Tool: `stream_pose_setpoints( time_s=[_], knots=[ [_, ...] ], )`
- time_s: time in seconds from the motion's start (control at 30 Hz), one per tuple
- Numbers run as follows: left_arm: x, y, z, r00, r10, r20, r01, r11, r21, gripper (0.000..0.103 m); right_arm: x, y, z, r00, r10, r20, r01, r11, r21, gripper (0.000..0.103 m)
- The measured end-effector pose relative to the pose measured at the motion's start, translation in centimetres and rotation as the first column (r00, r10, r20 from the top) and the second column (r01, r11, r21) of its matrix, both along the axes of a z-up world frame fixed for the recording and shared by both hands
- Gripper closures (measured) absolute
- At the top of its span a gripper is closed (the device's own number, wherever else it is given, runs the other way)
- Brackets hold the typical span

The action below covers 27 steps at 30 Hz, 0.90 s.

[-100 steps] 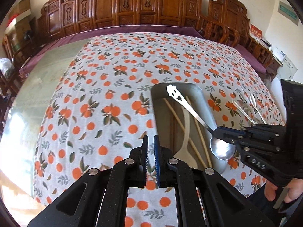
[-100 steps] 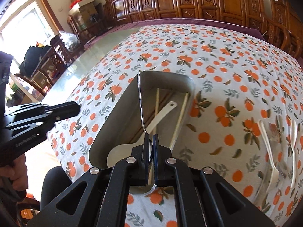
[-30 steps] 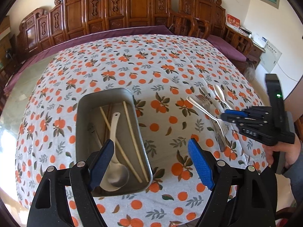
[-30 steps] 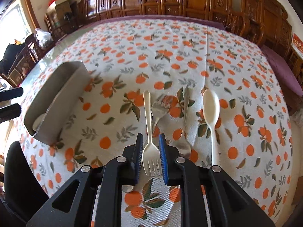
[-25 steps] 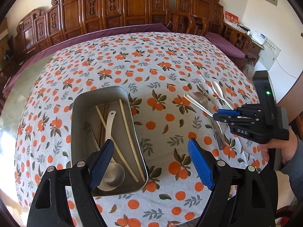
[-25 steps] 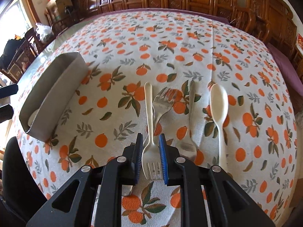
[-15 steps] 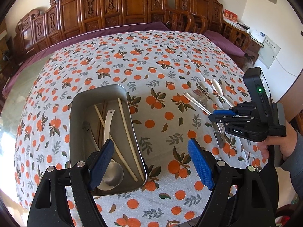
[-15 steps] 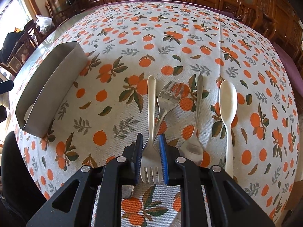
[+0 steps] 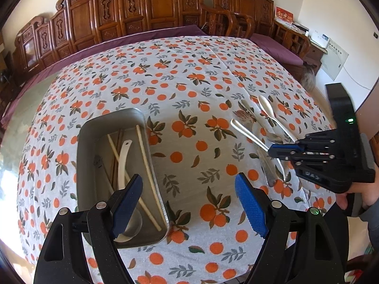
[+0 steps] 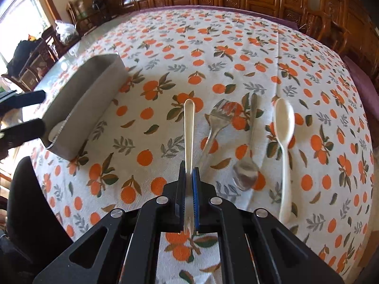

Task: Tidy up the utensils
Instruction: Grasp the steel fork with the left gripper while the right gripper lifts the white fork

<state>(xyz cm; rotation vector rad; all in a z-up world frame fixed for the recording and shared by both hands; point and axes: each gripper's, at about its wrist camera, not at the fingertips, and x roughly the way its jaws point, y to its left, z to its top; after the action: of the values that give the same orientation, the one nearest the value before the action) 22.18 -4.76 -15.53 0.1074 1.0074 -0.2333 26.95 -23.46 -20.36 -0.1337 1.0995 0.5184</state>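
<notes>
Now, R gripper (image 10: 189, 172): jaws just closed, clenched on the white plastic fork (image 10: 189, 127) near its tine end; handle sticks out ahead over the cloth.
L gripper (image 9: 189, 189): released, jaws wide, nothing between them; hovers over the near end of the tray (image 9: 81, 142).
Tray: grey metal, on the desk's left part; inside lie chopsticks (image 9: 146, 165), a white spoon (image 9: 123, 156) and a metal spoon bowl, partly hidden by the L gripper's finger.
Still on cloth, R of the held fork: metal fork (image 10: 214, 127), tines away; metal spoon (image 10: 246, 172), bowl toward camera; white plastic spoon (image 10: 284, 127), bowl away. All lie roughly parallel, just beside one another.
Desk (image 9: 189, 75): covered w/ orange-print cloth.
Person: hand (image 9: 360, 196) holds the R gripper's grip at the frame's right edge.
Background: carved wooden chairs (image 9: 151, 16) behind the desk.
</notes>
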Motion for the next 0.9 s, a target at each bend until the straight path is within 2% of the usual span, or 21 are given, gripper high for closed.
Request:
stream_pose_setpoints(
  time_s=[0.27,0.6,0.67,0.9],
  knots=[
    [1.4,-3.6,-0.9,0.999,-0.039,-0.002,0.039,0.999,0.011,0.026,-1.0,-4.5,1.3,0.996,-0.077,0.038,0.076,0.997,0.033,0.096],
    [4.3,-8.4,-3.5,0.996,-0.078,-0.051,0.078,0.997,-0.002,0.026,-2.3,-8.8,-1.1,0.988,-0.154,0.018,0.153,0.988,0.016,0.096],
    [4.9,-9.4,-4.2,0.994,-0.085,-0.063,0.085,0.996,-0.005,0.029,-2.6,-9.3,-1.6,0.987,-0.162,0.011,0.162,0.987,0.015,0.096],
    [7.4,-12.0,-7.1,0.987,-0.086,-0.133,0.085,0.996,-0.013,0.053,-2.9,-10.0,-2.5,0.983,-0.181,-0.001,0.181,0.983,0.029,0.096]
  ],
)
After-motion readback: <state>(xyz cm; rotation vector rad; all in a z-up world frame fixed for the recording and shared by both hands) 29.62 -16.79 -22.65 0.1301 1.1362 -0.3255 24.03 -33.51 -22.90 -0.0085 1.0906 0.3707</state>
